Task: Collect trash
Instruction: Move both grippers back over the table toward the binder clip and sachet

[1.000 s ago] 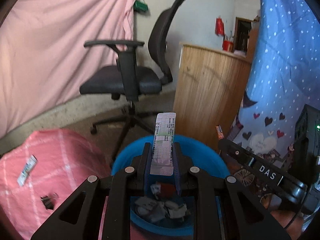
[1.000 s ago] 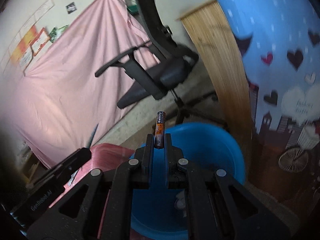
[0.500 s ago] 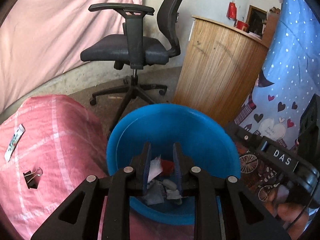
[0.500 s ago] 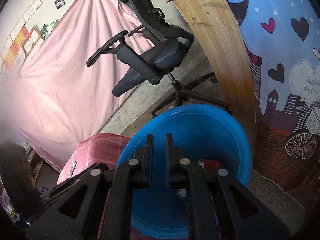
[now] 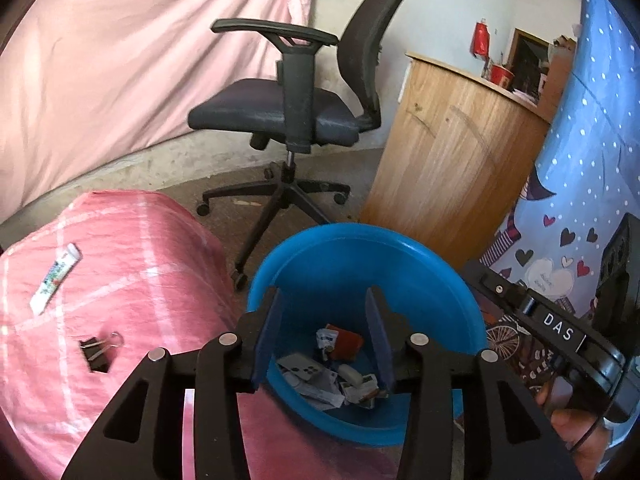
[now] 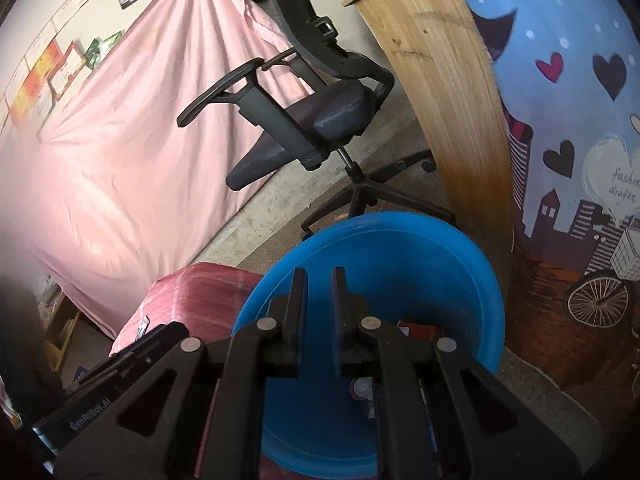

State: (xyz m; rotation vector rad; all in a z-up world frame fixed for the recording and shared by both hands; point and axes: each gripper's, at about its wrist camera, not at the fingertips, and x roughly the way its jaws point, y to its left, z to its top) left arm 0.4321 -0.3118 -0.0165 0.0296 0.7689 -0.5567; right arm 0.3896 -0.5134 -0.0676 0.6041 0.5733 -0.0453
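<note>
A blue plastic bin (image 5: pixel 420 264) stands on the floor beside a pink-covered table (image 5: pixel 132 264); it also shows in the right wrist view (image 6: pixel 440 264). Several trash pieces (image 5: pixel 332 372) lie at its bottom. My left gripper (image 5: pixel 322 304) is open and empty above the bin. My right gripper (image 6: pixel 319 280) is open a little and empty above the bin's near rim. On the pink cloth lie a white tube (image 5: pixel 56 278) and a black binder clip (image 5: pixel 96 352).
A black office chair (image 5: pixel 296 112) stands behind the bin. A wooden counter (image 5: pixel 452 160) and a blue patterned cloth (image 5: pixel 580 184) are to the right. A pink sheet (image 5: pixel 120 60) hangs at the back left.
My left gripper let go of the paper strip and opened wide. My right gripper let go of the battery. Both items dropped out of the fingers over the bin.
</note>
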